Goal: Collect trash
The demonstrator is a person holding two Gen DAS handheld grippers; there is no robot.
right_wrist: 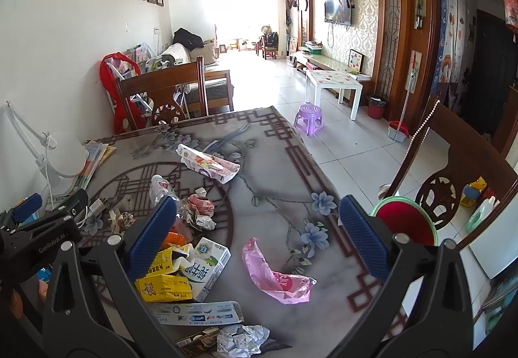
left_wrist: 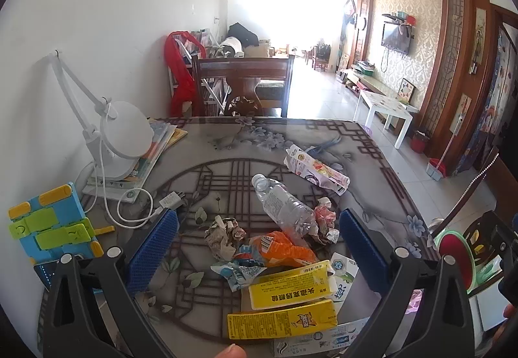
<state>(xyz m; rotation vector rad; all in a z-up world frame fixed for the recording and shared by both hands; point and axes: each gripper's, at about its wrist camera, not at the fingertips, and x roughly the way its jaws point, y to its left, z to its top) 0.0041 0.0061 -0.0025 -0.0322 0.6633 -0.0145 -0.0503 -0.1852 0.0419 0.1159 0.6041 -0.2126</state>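
Trash lies in a heap on the patterned table: a crushed clear bottle, crumpled paper, an orange wrapper, yellow cartons and a flattened pink-white box. My left gripper is open above the heap, its blue pads either side of it. In the right wrist view my right gripper is open above a pink plastic bag. A white-green carton, a toothpaste box and crumpled foil lie near it. A red bin with a green rim stands past the table's right edge.
A white desk lamp on books, its cable and plug, and a blue-green folding stand sit at the table's left. Wooden chairs stand at the far and right sides. A purple stool is on the floor.
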